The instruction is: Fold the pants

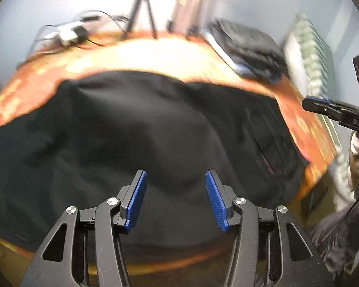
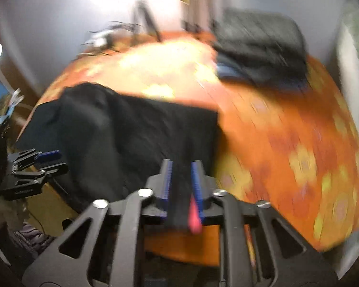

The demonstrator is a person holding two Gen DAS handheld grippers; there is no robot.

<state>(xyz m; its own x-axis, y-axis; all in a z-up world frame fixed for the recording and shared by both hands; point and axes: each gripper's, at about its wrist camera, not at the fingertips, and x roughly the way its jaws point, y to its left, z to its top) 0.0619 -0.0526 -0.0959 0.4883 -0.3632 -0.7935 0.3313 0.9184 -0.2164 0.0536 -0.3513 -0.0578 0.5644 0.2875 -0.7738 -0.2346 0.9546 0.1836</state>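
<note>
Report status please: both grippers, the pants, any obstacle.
Left gripper open, over black pants. Right gripper shut on pants edge. Stack of folded clothes at far side of orange cloth, apart from pants.

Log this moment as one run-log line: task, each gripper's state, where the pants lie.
task: fold pants | left gripper: jaws open, empty, over black pants | right gripper: jaws shut on pants edge | pants: spread on orange tablecloth | folded stack: far corner

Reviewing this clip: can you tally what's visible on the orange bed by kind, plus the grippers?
Black pants spread out: 1
Stack of folded dark clothes: 1 (pieces uncountable, blurred)
Tripod: 1
Tangle of cables and devices: 1
Grippers: 2, left gripper, right gripper
Total: 6
</note>
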